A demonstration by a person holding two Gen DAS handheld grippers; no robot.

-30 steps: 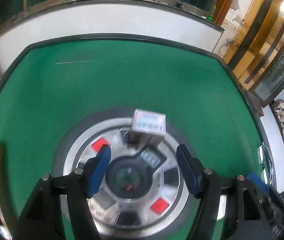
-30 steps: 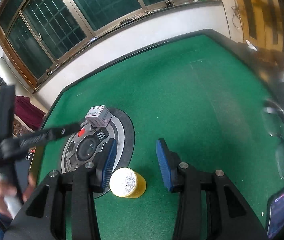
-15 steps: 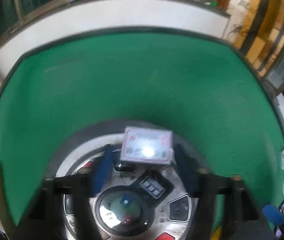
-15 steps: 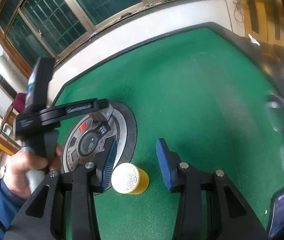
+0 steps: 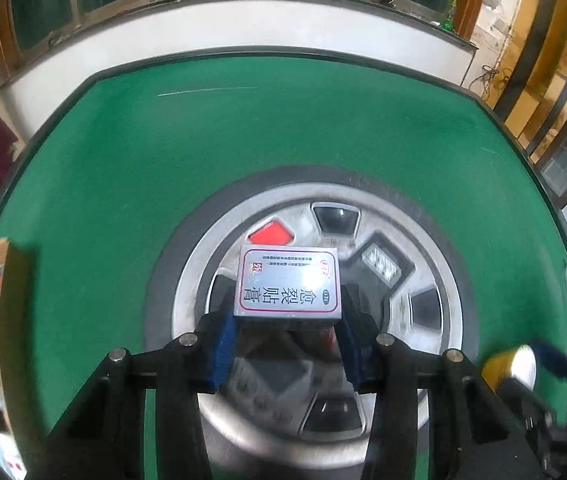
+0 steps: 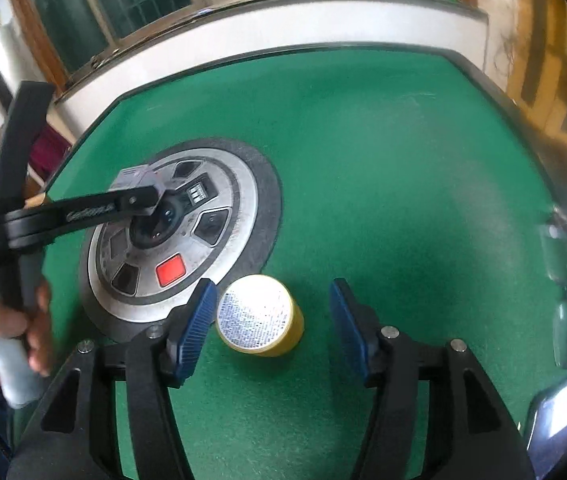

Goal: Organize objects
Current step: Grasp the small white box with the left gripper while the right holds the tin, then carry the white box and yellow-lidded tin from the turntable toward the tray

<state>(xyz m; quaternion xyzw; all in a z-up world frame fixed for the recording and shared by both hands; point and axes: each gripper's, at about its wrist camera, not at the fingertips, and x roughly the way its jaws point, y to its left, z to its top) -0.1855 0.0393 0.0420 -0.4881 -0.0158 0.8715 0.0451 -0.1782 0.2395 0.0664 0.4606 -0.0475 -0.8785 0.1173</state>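
Surface: green felt table [image 5: 131, 184] with round metal panel [image 5: 435, 272] at its centre.
Left gripper [image 5: 287, 338]: clamped on small silver box [image 5: 288, 285], held between its pads above the panel.
Right gripper [image 6: 271, 322]: spread wide, yellow jar [image 6: 261, 316] standing between its fingers, nearer the left one, not gripped.
Progress: box apparently picked up, not placed; jar still to collect.

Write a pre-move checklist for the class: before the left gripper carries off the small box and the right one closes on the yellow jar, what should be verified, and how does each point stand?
1. Left gripper shut on the silver box: ok, blue pads press both its sides.
2. Box level in the grip: ok, printed face up, not tilted.
3. Box lifted clear of the round control panel: cannot tell from either view.
4. Right gripper open: ok, its fingers stand wide apart.
5. Yellow jar between the fingers: ok, though nearer the left finger, not centred.
6. Jar upright on the green table: ok, white lid faces up.
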